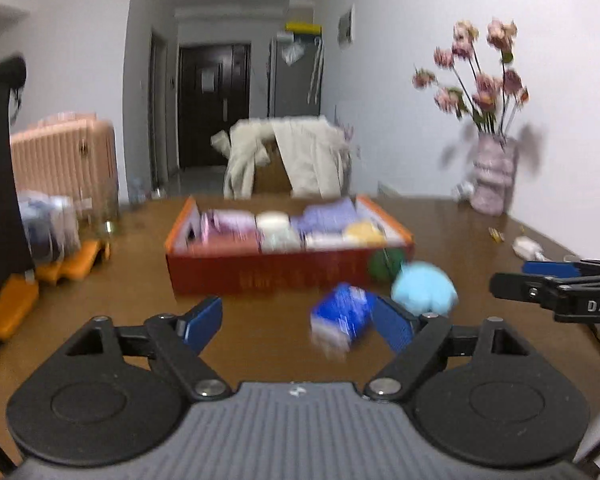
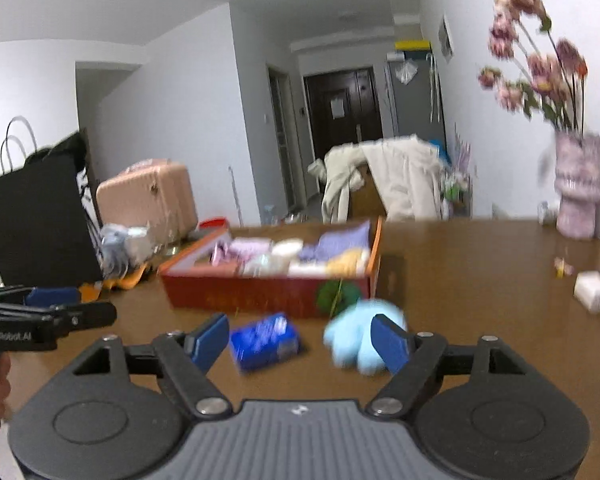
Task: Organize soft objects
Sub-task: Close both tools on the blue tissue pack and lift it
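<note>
Box contents too blurred to identify.

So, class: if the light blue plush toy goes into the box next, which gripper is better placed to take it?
Right, probably. The right gripper is open with the light blue plush toy by its right finger; the left gripper faces the blue packet.

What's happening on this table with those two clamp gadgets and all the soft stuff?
A person is tidying soft things into the red box on the brown table, with a handheld gripper in each hand. The box already holds folded cloths in purple, white, pink and yellow. Three pieces lie loose in front of it: a blue packet, a light blue plush and a green ball. The left gripper and right gripper are both open and empty, aimed at those pieces.
</note>
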### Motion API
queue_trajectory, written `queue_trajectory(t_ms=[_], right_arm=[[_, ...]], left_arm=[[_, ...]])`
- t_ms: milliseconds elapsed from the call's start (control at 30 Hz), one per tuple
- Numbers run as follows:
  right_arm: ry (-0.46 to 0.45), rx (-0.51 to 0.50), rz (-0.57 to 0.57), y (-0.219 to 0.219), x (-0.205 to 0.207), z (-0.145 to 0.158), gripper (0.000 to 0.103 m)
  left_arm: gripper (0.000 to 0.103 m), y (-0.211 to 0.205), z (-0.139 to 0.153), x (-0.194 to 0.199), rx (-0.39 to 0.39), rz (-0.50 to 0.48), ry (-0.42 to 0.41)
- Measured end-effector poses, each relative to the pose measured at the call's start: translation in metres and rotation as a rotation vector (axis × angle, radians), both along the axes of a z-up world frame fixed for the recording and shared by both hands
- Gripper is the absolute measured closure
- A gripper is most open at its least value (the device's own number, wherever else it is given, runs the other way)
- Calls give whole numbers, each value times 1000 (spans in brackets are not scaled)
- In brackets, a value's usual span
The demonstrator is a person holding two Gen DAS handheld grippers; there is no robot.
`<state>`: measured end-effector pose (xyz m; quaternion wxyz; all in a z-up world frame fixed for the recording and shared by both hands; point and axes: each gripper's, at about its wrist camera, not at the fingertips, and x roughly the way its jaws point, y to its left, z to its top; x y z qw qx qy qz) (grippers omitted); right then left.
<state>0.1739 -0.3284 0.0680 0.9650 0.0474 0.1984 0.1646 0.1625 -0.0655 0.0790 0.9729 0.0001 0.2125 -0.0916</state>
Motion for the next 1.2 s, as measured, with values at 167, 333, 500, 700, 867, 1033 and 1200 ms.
queue_trajectory(t_ms=[167, 333, 500, 700, 867, 1033, 1200], right_arm=[[43, 27, 12, 3, -4, -13, 26], [76, 91, 52, 7, 16, -18, 44], [145, 82, 56, 20, 65, -32, 59], [202, 92, 95, 37, 134, -47, 64], [290, 133, 113, 47, 182, -68, 69], [315, 183, 163, 43, 145, -65, 73], [290, 209, 126, 43, 135, -64, 73]], left_arm=[[19, 5, -3, 2, 9, 22, 13], [21, 1, -14, 19, -40, -22, 63], [46, -9, -37, 59, -117, -67, 160], [62, -11, -61, 118, -231, -89, 277], [68, -6, -73, 149, -282, -91, 319], [68, 18, -76, 144, -350, -103, 332], [68, 22, -77, 149, -380, -127, 346]])
